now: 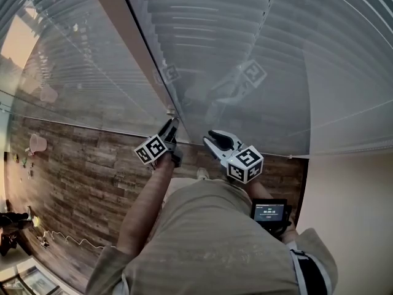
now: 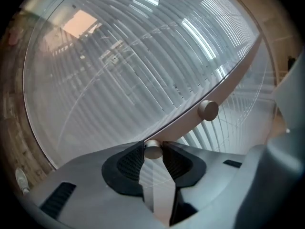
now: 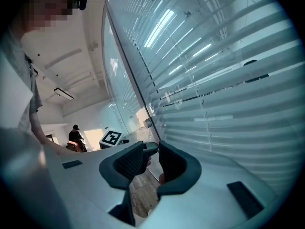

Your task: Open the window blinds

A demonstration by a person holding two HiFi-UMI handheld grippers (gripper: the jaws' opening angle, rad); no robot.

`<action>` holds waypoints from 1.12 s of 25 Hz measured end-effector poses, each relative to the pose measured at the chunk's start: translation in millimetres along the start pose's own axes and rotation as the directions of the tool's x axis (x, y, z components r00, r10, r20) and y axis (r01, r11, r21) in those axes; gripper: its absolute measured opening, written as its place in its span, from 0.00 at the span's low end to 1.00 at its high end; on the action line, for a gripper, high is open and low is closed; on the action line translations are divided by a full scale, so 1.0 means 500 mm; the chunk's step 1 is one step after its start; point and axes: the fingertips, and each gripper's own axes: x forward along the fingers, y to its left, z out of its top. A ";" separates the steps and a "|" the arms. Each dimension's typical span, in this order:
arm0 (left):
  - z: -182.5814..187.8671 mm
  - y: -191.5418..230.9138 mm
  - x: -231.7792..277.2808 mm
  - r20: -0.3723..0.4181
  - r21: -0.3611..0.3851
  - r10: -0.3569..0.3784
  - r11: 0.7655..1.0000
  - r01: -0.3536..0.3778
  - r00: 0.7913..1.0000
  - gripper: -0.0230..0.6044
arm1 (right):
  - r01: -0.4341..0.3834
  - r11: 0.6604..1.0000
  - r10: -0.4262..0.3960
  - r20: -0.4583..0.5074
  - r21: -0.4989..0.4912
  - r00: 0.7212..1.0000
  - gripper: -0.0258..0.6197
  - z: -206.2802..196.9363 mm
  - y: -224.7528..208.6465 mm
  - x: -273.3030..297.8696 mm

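Note:
Slatted blinds point(image 1: 209, 29) hang behind glass panes that meet at a beige upright frame point(image 1: 138, 48). In the left gripper view the blinds point(image 2: 119, 80) fill the glass, and a small round knob point(image 2: 153, 150) on the frame sits between the dark pads. My left gripper point(image 2: 153, 149) is shut on that knob, and a second knob point(image 2: 208, 109) stands further along the frame. From the head view the left gripper point(image 1: 171, 123) reaches up to the knob point(image 1: 171, 110). My right gripper point(image 1: 209, 137) hovers beside it, open and holding nothing point(image 3: 151, 151), close to the blinds point(image 3: 228, 89).
Wood-pattern floor point(image 1: 80, 177) runs along the foot of the glass. A beige wall point(image 1: 350, 189) closes the right side. A small screen device point(image 1: 269, 212) sits by my right forearm. A person point(image 3: 75, 133) is far off in the room behind.

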 end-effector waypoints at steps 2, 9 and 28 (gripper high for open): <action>0.001 -0.002 -0.001 0.005 -0.059 -0.031 0.998 0.032 0.999 0.25 | 0.000 1.000 0.000 -0.004 0.000 1.000 0.21 0.001 0.001 -0.001; 0.001 0.000 -0.003 0.075 -0.301 -0.103 0.946 0.121 0.992 0.25 | -0.005 1.000 0.005 -0.009 -0.005 1.000 0.21 0.006 0.006 0.000; 0.033 -0.016 -0.030 0.066 0.409 0.145 0.898 -0.159 0.987 0.35 | 0.012 1.000 -0.011 -0.021 0.019 1.000 0.21 0.014 -0.001 0.004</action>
